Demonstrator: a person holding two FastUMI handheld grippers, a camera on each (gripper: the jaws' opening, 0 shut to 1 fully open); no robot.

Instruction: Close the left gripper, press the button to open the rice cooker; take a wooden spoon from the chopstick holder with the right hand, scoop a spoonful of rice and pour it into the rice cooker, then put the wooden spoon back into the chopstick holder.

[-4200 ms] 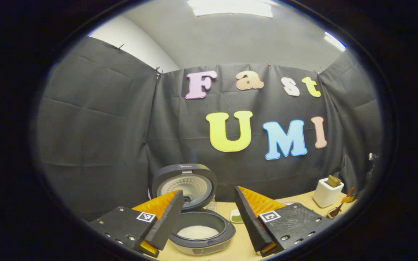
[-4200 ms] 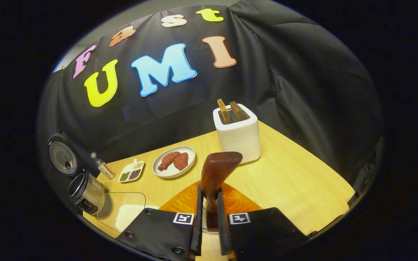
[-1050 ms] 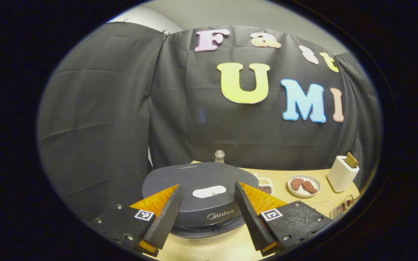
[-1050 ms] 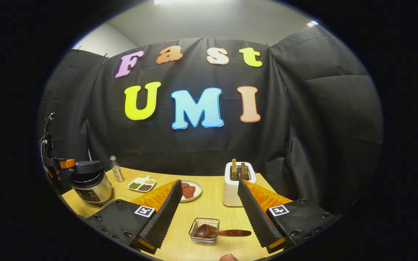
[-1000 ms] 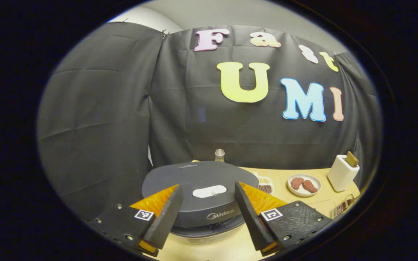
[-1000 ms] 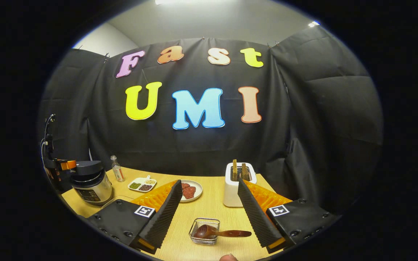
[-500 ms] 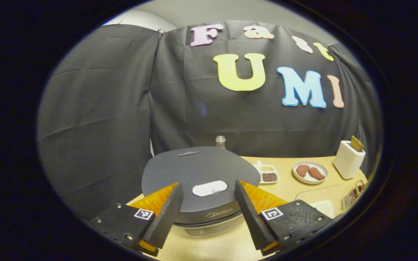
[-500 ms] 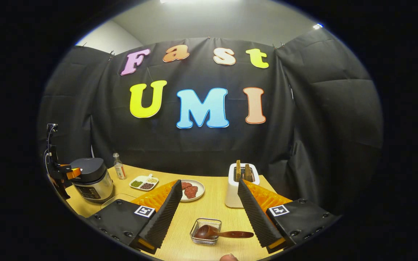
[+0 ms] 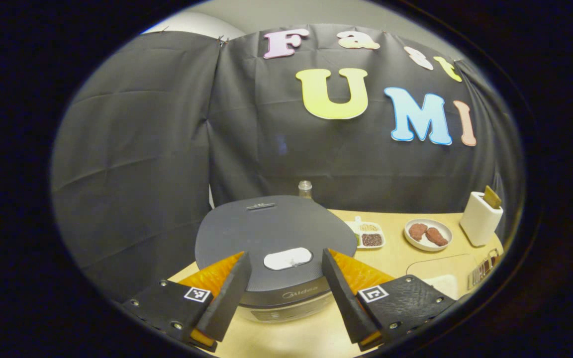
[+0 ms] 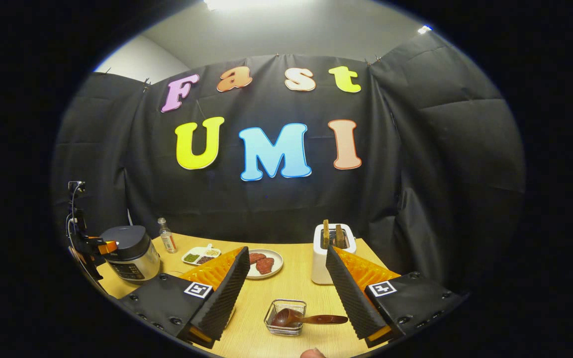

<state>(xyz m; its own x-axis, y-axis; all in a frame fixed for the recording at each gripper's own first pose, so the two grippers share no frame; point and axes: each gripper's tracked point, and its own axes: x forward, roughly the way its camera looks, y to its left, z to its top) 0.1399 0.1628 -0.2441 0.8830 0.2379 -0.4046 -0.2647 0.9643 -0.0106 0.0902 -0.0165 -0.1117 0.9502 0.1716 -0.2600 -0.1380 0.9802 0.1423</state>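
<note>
The rice cooker stands with its dark lid down, a white button on top near the front. My left gripper hovers open just above the lid, one finger on each side of the button. In the right gripper view the cooker is at the far left with the left gripper beside it. The wooden spoon lies with its bowl in the wire chopstick holder, handle pointing right. My right gripper is open above and behind the holder, holding nothing.
A glass tray of rice sits right of the cooker. Farther back stand a small bottle, a sectioned dish of beans, a plate of meat and a white toaster with bread. A fingertip shows at the bottom edge.
Four seconds ago the lid was up and my right gripper was shut on the spoon. Now the lid is down, the spoon rests in the holder, and the right gripper is open. The left gripper rose slightly.
</note>
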